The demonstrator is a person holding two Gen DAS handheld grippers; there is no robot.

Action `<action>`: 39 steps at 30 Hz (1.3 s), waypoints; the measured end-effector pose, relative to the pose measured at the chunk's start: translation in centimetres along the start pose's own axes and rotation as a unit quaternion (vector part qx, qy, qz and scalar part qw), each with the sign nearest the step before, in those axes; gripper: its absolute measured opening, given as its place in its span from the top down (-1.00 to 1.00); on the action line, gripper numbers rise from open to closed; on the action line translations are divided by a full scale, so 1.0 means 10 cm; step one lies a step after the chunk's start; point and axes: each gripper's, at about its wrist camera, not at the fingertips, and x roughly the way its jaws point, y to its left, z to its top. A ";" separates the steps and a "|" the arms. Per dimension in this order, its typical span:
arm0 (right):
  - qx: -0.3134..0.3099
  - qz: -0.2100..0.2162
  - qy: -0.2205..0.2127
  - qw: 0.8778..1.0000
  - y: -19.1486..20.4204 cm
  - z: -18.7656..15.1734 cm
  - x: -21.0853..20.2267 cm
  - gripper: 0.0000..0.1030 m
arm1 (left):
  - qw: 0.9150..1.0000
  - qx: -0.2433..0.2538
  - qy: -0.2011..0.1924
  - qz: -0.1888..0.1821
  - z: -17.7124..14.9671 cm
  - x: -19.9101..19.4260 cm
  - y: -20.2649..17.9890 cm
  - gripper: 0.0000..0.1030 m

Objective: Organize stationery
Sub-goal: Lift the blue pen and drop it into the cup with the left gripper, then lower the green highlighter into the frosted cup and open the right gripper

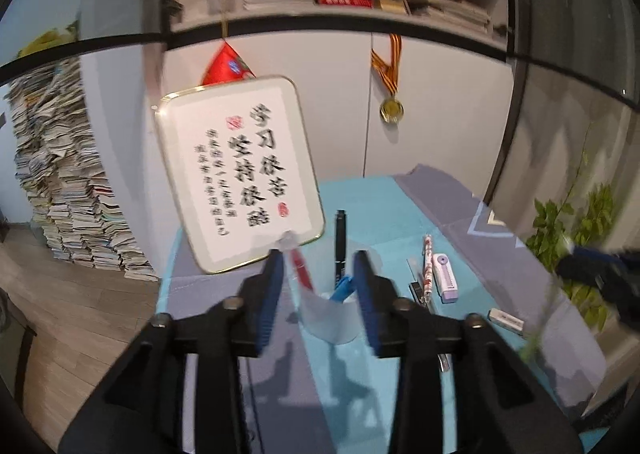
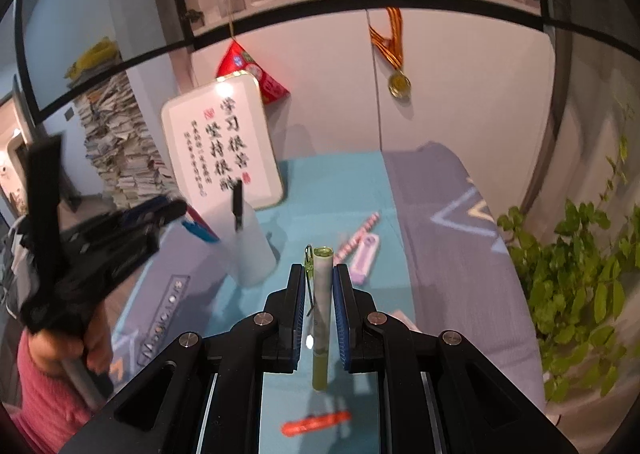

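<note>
Green pen [image 2: 322,294] in right tongs [image 2: 317,282]

In the right wrist view the left hand-held gripper [image 2: 176,210] is smeared by motion blur, the ruler [image 2: 162,318] runs partly behind it, and the calligraphy board's [image 2: 224,142] small characters are unreadable.

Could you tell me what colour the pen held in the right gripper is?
Light green, with a clip: the slim green pen, seen best in the right wrist view.
</note>
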 end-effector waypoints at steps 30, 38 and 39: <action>-0.057 0.031 -0.083 0.994 0.84 0.73 0.90 0.71 | 0.998 -0.018 0.061 0.000 -0.75 0.03 0.44 0.30; -0.046 0.029 -0.052 0.997 0.76 0.70 1.16 0.71 | 0.997 -0.013 0.070 -0.004 -0.77 0.11 0.40 0.30; -0.045 0.027 -0.047 0.998 0.76 0.69 1.19 0.71 | 0.997 -0.013 0.071 -0.005 -0.78 0.12 0.40 0.30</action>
